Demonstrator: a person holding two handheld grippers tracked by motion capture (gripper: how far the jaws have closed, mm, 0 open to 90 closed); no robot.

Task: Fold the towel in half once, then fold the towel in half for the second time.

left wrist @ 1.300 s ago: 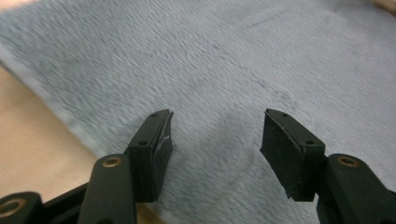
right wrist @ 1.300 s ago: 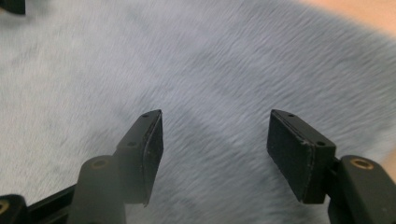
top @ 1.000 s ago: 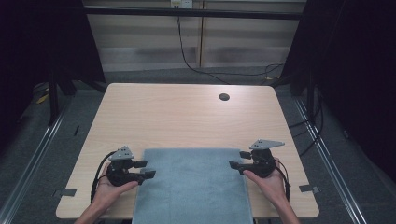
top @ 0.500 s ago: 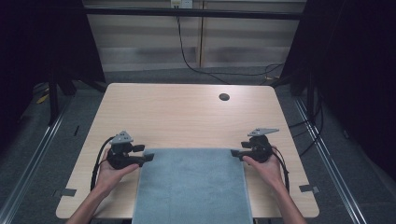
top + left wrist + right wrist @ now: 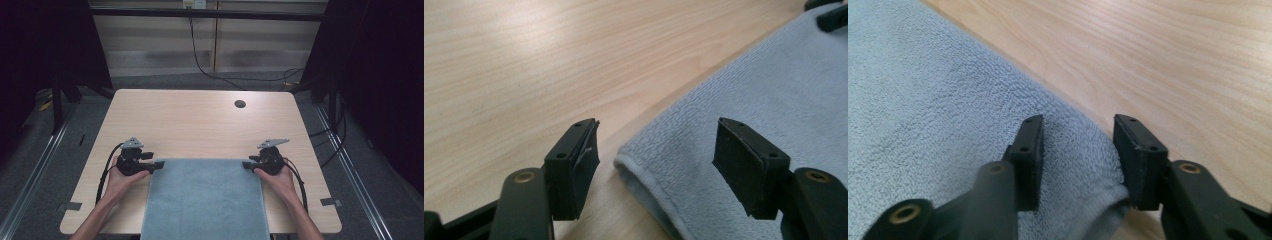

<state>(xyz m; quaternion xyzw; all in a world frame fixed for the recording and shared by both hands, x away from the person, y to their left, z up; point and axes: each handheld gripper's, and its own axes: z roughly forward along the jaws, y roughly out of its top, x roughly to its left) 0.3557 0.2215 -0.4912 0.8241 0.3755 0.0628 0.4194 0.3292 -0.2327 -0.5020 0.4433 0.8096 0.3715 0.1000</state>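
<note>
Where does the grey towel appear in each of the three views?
High view: grey towel at bottom centre, between both grippers.
Left gripper view: right half, its corner between the fingers.
Right gripper view: left half, its corner between the fingers.
Shared landmark: the wooden table.

The high view looks forward and down from above the near edge of the table, well back. Each gripper view sits low and close, looking along its jaws at a far corner of the towel, also seen from above.
</note>
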